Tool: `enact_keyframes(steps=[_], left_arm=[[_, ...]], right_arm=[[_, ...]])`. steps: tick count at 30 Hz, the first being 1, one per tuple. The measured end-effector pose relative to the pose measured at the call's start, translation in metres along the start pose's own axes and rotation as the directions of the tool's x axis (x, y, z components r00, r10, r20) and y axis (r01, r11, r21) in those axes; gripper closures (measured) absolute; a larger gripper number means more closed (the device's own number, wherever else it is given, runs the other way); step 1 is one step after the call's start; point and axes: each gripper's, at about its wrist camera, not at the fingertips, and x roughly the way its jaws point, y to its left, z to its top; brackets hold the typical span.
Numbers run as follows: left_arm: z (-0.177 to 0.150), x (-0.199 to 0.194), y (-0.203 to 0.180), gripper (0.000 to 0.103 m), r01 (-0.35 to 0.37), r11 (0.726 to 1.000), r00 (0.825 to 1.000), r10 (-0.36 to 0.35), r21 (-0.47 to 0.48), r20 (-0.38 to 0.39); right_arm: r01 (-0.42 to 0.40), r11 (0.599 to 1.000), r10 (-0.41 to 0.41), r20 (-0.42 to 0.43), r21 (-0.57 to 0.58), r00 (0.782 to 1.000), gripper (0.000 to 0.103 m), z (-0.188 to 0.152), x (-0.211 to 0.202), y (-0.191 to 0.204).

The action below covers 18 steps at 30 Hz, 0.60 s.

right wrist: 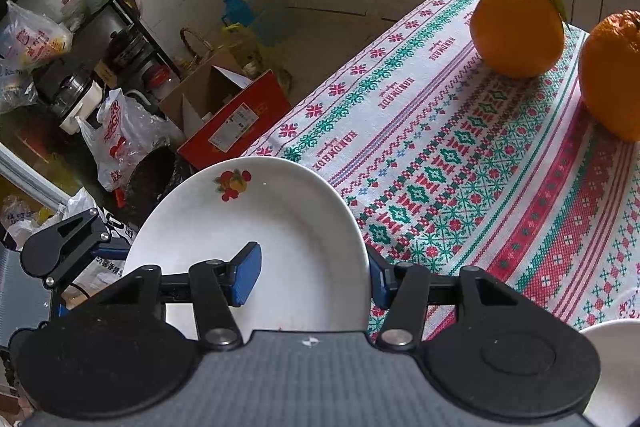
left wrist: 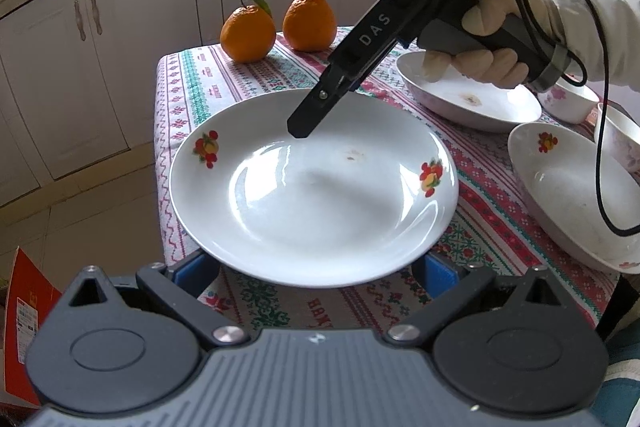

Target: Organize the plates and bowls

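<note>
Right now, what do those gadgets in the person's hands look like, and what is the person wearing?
Each is a black pistol-style tool. The right gripper has white "DAS" lettering along its body, a grey handle and a black cable looping from it. Both carry black linkages, silver pivot pins and blue fingers. The right hand wears a pale glove and a white sleeve.

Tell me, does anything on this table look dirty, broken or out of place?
Only small marks: the fruit-patterned plate in the middle has a brownish smudge near its centre, and the white dish behind it to the right shows a similar stain. Nothing looks spilled or cracked.
</note>
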Motion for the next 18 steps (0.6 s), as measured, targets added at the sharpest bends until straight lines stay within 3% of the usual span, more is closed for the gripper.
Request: enact_keyframes(steps=[4,8,14,18], left_arm=[[0.001,0.000,-0.002,0.002,-0.010,1.000,1.000,0.010,0.007,0.002],[0.000,-0.007,-0.003,0.002,-0.017,1.000,1.000,0.017,-0.003,0.004],[-0.005,-0.033,-0.012,0.002,-0.049,0.999,0.998,0.049,-0.022,0.024],[-0.006,-0.051,-0.030,0.001,-0.060,0.998,0.997,0.061,-0.025,0.046]], right_arm=[[-0.007,1.000,0.007,0.002,0.001,1.000,0.026,0.000,-0.001,0.003],[0.040,0.999,-0.039,0.025,-0.031,0.999,0.011,-0.002,-0.012,0.011],[0.074,0.996,-0.069,0.096,-0.052,0.993,0.000,-0.018,-0.055,0.027],[0.108,0.991,-0.095,0.147,-0.079,0.984,0.000,-0.041,-0.090,0.048]])
